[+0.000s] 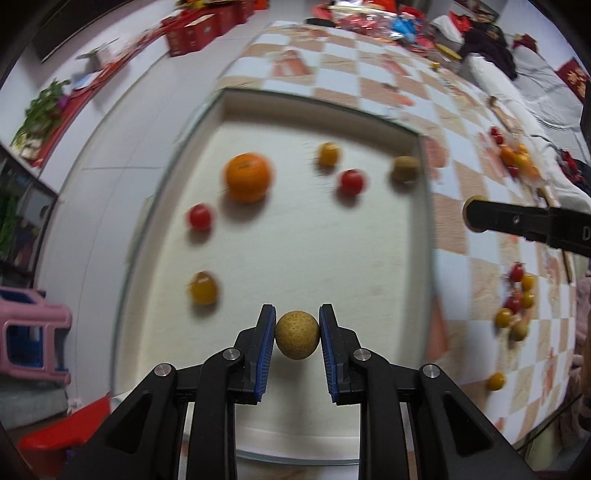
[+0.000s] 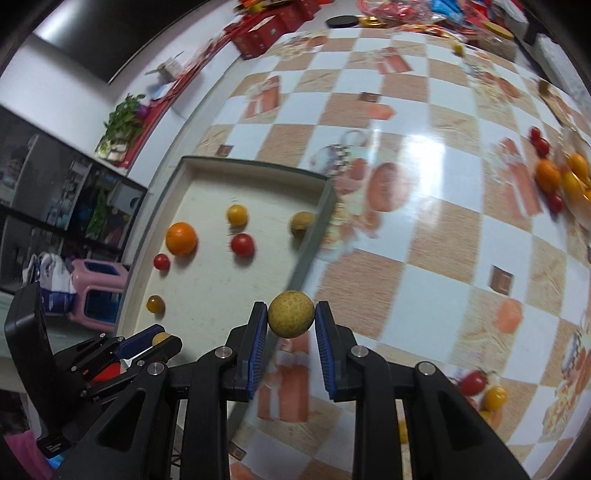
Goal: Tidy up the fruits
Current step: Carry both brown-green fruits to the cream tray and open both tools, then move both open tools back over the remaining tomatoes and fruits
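Observation:
My left gripper [image 1: 297,334] is shut on a small tan round fruit [image 1: 297,335] above the near part of the white tray [image 1: 424,236]. My right gripper [image 2: 291,319] is shut on another tan round fruit [image 2: 291,314] just right of the tray's edge [image 2: 314,240], over the checkered table. In the tray lie an orange [image 1: 246,177], two red tomatoes [image 1: 200,218] [image 1: 351,181], two yellow tomatoes [image 1: 203,288] [image 1: 328,153] and a tan fruit [image 1: 405,168]. The left gripper also shows in the right wrist view [image 2: 162,339].
Loose tomatoes and oranges lie on the checkered tablecloth at the right [image 1: 517,306] [image 2: 557,177] [image 2: 480,387]. Red boxes [image 2: 266,29] and packets sit at the table's far end. A pink stool [image 2: 96,291] stands on the floor to the left.

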Demonstrator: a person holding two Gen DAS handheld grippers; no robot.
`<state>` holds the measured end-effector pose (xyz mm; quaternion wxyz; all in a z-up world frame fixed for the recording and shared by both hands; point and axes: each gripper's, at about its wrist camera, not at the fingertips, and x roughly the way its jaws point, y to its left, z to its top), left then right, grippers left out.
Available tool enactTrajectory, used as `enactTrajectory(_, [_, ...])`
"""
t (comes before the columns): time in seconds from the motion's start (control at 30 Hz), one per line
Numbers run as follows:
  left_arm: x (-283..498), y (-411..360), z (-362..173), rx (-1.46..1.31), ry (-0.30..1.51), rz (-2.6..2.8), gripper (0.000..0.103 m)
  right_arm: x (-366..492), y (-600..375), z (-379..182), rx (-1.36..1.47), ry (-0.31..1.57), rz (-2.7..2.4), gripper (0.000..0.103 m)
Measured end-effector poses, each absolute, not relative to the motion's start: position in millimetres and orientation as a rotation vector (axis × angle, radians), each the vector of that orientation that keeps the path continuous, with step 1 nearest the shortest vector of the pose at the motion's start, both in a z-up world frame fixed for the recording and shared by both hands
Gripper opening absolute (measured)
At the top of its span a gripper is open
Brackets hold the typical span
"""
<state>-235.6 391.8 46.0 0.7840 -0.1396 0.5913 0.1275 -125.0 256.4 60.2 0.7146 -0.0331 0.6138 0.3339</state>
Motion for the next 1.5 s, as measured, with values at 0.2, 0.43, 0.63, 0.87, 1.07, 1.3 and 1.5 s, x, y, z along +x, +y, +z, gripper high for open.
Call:
enactTrajectory(0.2, [-256,412,37,-0.315,1.291,0.342,0.025,-132,300,46,-0.162,1.377,0.799,0.029])
enactTrajectory(0.43, [-268,426,28,-0.331,1.308,0.393,0.025,-132,327,26,-0.293,1.369,0.796,0.029])
enactTrajectory(0.63, [-266,427,22,-0.314,1.317,0.412,0.026,-133,335,18,-0.361,1.362,0.790,0.029])
enactTrajectory(0.87, [-264,427,19,-0.276,1.335,0.434,0.050,-136,340,15,-0.391,1.363,0.796,0.032])
enactTrajectory(1.07, [-264,427,19,-0.254,1.335,0.440,0.086,-140,346,21,-0.341,1.364,0.825,0.058])
enactTrajectory(1.3, [-258,407,24,-0.213,1.349,0.408,0.086,-137,329,46,-0.226,1.328,0.824,0.088])
enactTrajectory(1.5, [-244,385,36,-0.155,1.328,0.354,0.086,-126,276,60,-0.143,1.311,0.701,0.089])
